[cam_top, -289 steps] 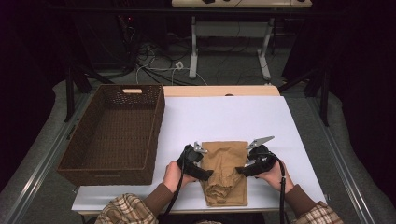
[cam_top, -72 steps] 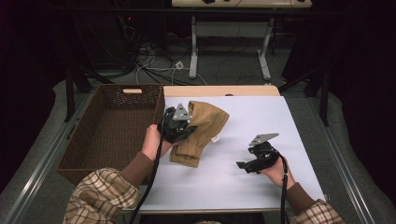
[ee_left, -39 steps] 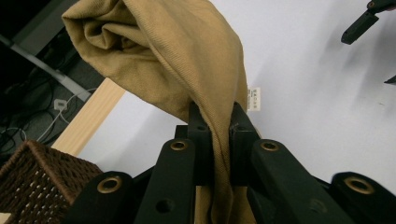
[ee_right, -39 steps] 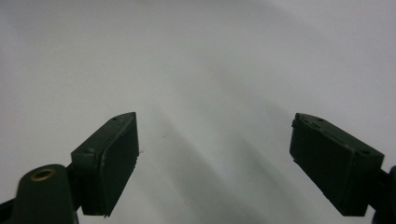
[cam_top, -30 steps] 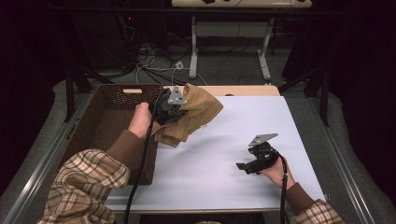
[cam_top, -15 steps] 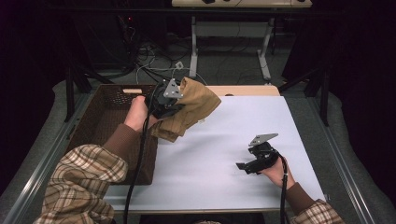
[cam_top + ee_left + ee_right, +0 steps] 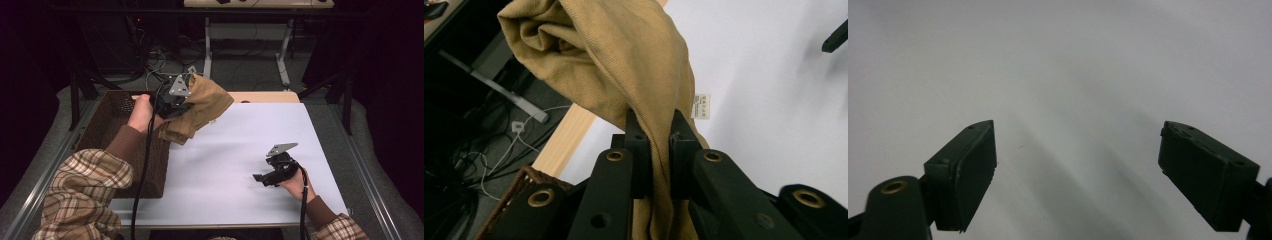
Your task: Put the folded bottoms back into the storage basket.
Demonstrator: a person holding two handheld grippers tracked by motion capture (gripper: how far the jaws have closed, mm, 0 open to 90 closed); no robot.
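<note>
While my left gripper (image 7: 186, 102) is pinching a fold of the tan garment (image 7: 200, 107) between its black jaws, the cloth is hanging clear of the white table (image 7: 240, 165), over the table's far left corner and just beside the far right rim of the brown wicker basket (image 7: 112, 125). From the high view I am seeing the garment's long axis running on a slant, from about 1 o'clock, where the rounded bulk is bulging beyond the gripper, down to about 7 o'clock, where the loose end is drooping toward the table's left edge. In the left gripper view the garment (image 7: 619, 65) is rising from the jaws and curling over toward 11 o'clock, with the jaws pressed nearly together on the fold and more cloth trailing down between them. The fabric is looking like a finely ribbed, mustard-tan weave, bunched into soft rolls, and a small white label (image 7: 702, 106) is dangling on its edge at about 3 o'clock of the jaws.

My right gripper (image 7: 267, 176) is resting low over the table at about 5 o'clock from the garment, well apart from it, in my right hand (image 7: 297, 184). In the right gripper view the right gripper (image 7: 1078, 172) is showing its jaws spread wide with bare white tabletop between them, so it is holding nothing
</note>
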